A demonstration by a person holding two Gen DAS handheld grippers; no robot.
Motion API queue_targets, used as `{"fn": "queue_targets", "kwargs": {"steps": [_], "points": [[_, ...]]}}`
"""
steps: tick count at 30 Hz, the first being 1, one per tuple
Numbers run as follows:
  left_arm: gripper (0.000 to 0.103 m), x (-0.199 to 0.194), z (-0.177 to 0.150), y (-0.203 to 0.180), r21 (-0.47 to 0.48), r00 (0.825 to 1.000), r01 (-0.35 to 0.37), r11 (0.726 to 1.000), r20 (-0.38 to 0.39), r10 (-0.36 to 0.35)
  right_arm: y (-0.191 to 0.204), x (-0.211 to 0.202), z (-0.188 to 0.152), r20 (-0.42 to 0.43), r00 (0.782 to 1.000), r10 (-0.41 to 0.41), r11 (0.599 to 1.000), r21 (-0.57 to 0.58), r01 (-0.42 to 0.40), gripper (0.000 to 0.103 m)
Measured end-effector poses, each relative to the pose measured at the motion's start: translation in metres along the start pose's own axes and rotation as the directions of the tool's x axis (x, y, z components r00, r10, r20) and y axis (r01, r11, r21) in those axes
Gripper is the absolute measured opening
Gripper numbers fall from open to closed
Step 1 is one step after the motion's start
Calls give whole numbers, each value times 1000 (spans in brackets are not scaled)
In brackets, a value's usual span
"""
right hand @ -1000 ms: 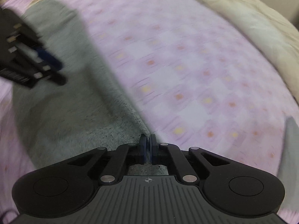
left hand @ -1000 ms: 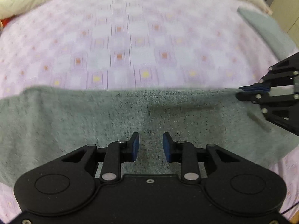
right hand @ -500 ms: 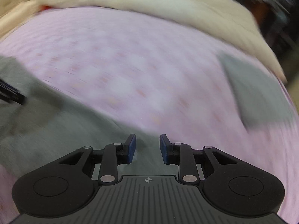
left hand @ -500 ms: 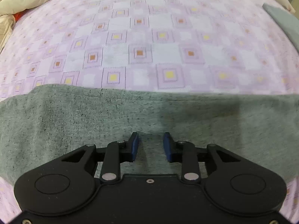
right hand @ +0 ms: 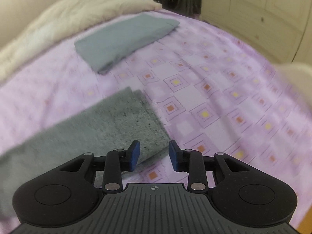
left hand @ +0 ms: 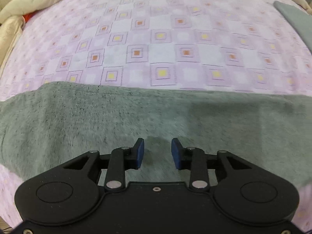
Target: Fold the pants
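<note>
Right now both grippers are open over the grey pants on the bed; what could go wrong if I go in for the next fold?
1. The right gripper sits over the end of the grey pants, where two layers show; a shallow pinch may catch only the top one and the fold could come apart.
2. The left gripper is over mid-fabric, so closing there might also grab the purple bedsheet.
3. The folded grey-blue garment lies just beyond; a wide sweep could disturb it.

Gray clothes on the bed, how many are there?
2. Speckled gray pants lie stretched across the near part of the purple bedsheet. A smooth folded gray garment sits farther back beside the cream blanket. More may lie outside view.
</note>
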State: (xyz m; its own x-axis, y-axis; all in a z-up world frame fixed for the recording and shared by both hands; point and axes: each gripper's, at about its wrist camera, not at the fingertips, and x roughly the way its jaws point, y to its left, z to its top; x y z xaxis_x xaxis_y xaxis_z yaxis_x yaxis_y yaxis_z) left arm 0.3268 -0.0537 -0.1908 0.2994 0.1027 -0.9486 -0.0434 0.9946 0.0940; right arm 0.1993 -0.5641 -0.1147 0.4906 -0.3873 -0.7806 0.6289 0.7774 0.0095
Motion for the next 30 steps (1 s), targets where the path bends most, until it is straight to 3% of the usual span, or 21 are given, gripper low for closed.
{"fn": "queue_targets", "kwargs": {"steps": [4, 6, 7, 9, 12, 14, 18, 20, 21, 25, 30], "points": [[43, -14, -24, -18, 3, 1000, -2, 1000, -15, 2, -3, 31, 8, -94, 994, 53, 994, 103, -43, 36], [43, -16, -25, -21, 3, 999, -21, 1000, -30, 21, 3, 35, 12, -106, 990, 89, 991, 106, -78, 21], [43, -18, -29, -24, 7, 999, -34, 999, -35, 34, 9, 31, 15, -85, 992, 94, 994, 66, -89, 6], [43, -28, -37, -26, 13, 999, -43, 999, -27, 43, 18, 29, 19, -82, 995, 60, 998, -11, -61, 6], [44, -37, -49, -29, 7, 997, -73, 997, -10, 73, 16, 40, 16, -138, 990, 40, 999, -30, -45, 6], [44, -42, -57, -28, -14, 995, -95, 995, -17, 95, 20, 38, 15, -128, 991, 41, 996, -68, -50, 6], [44, -56, -68, -8, -78, 988, -154, 985, -12, 154, 25, 24, 14, -72, 997, 40, 994, -100, -48, 12], [44, -61, -74, 9, -115, 984, -178, 977, -13, 178, 30, 10, 13, -6, 1000, 17, 991, -131, -18, 23], [44, -61, -75, 18, -131, 982, -190, 973, -18, 189, 32, 5, 13, 23, 1000, 13, 990, -142, -9, 23], [44, -53, -75, 56, -173, 972, -233, 957, -28, 231, 51, -10, 9, 78, 996, 52, 983, -181, -37, 23], [44, -47, -61, 108, -200, 970, -239, 950, 4, 244, 105, -21, -7, 69, 989, 132, 960, -259, -109, 23]]}}
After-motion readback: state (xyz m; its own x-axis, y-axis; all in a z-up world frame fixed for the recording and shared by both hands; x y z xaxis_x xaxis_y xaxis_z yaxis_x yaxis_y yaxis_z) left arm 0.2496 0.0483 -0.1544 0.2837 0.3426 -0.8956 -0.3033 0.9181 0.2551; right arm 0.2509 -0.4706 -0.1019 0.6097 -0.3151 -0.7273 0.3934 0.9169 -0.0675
